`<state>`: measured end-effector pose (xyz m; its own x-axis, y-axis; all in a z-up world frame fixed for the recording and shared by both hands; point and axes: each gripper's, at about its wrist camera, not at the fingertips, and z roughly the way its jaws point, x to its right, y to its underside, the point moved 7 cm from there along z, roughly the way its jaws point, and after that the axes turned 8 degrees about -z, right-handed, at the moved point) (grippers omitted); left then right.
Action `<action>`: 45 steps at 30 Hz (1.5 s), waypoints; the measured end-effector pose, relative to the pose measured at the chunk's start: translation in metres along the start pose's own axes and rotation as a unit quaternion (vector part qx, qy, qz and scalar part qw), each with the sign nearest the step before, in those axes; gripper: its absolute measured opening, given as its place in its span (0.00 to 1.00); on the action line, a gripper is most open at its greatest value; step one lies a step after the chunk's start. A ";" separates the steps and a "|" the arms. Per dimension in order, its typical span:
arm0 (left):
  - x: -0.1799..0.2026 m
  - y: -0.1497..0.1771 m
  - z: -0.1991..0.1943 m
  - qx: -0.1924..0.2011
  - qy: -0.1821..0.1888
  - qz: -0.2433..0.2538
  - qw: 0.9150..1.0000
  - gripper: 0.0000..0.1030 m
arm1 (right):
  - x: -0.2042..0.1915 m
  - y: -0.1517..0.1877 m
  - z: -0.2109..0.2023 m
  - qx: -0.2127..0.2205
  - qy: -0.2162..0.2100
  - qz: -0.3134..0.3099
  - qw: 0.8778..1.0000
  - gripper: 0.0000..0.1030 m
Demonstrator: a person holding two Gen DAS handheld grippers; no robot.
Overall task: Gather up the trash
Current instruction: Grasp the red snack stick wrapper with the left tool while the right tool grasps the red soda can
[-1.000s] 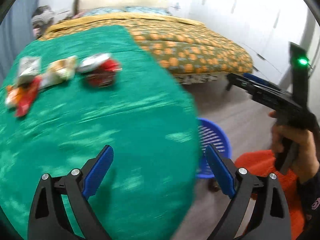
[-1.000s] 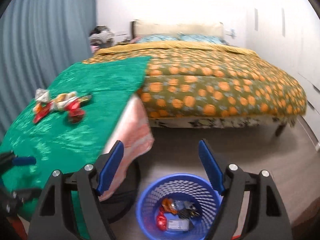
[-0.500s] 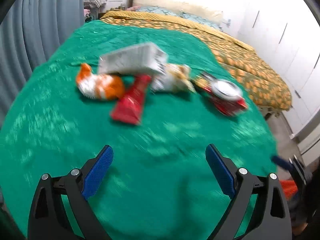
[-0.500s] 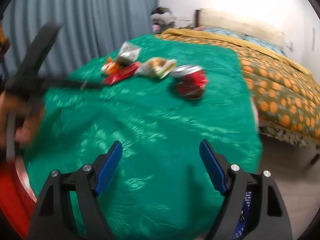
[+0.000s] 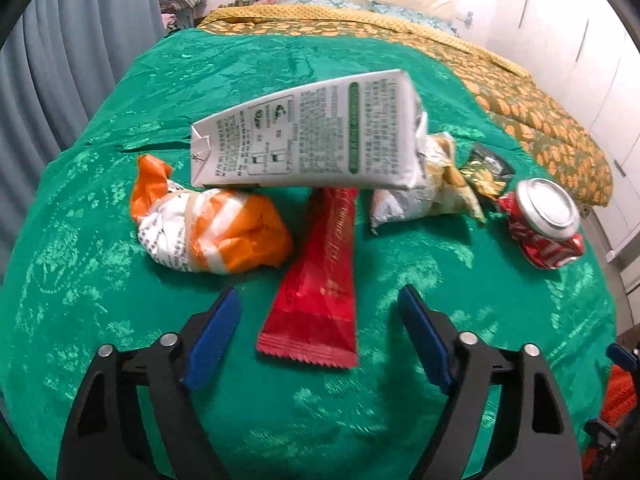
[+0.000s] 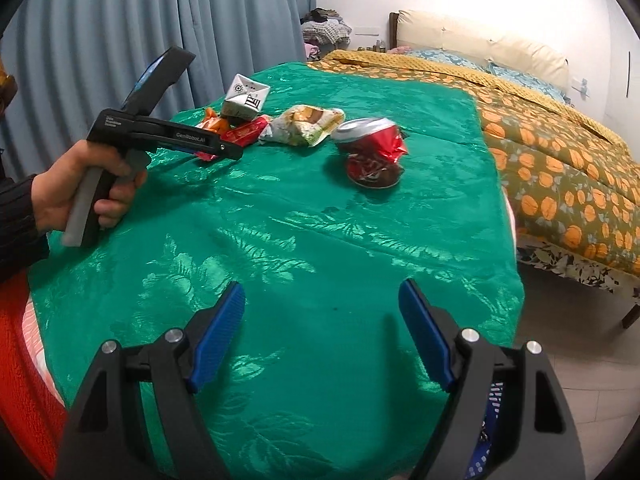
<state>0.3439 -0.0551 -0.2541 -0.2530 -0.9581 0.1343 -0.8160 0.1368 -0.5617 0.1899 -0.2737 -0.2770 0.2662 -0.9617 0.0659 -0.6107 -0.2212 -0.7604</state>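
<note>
The left gripper (image 5: pixel 320 332) has its jaws spread but closing, with the near end of the red wrapper (image 5: pixel 318 292) lying between them; the pads are not yet on it, so nothing is pinched; the right gripper (image 6: pixel 322 332) hangs over bare green cloth (image 6: pixel 320 232) with its jaws spread and nothing between them.

The step in hand looks to be taking the red wrapper off the desk; it lies flat and thin on the slippery cloth, so the fingertips should come right down to the surface and meet across the wrapper's width, near its serrated end, or they may close on air or bunch the cloth up with it; the far end runs under the white carton (image 5: pixel 308 136), which leans across the pile, so a slow draw toward the person would suit better than a straight lift, lest the carton topple.

Just left of the wrapper sits the crumpled orange-and-white bag (image 5: pixel 212 232); right of it the pale snack bag (image 5: pixel 424 196), then the crushed red can (image 5: pixel 544 220) near the desk's edge; the can (image 6: pixel 372 152) stands apart from the rest, the likeliest piece for the right jaws; a blue basket (image 6: pixel 486 432) shows below the desk's near edge, probably the bin.
</note>
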 end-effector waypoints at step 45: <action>0.040 0.100 -0.059 0.008 0.014 0.049 0.999 0.81 | 0.028 0.003 0.007 -0.025 0.020 0.025 0.999 0.87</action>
<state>0.2211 -0.0643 -0.2568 -0.3467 -0.9325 0.1010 -0.7784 0.2260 -0.5857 0.2009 -0.3002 -0.2817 0.2046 -0.9772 0.0561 -0.6587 -0.1798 -0.7306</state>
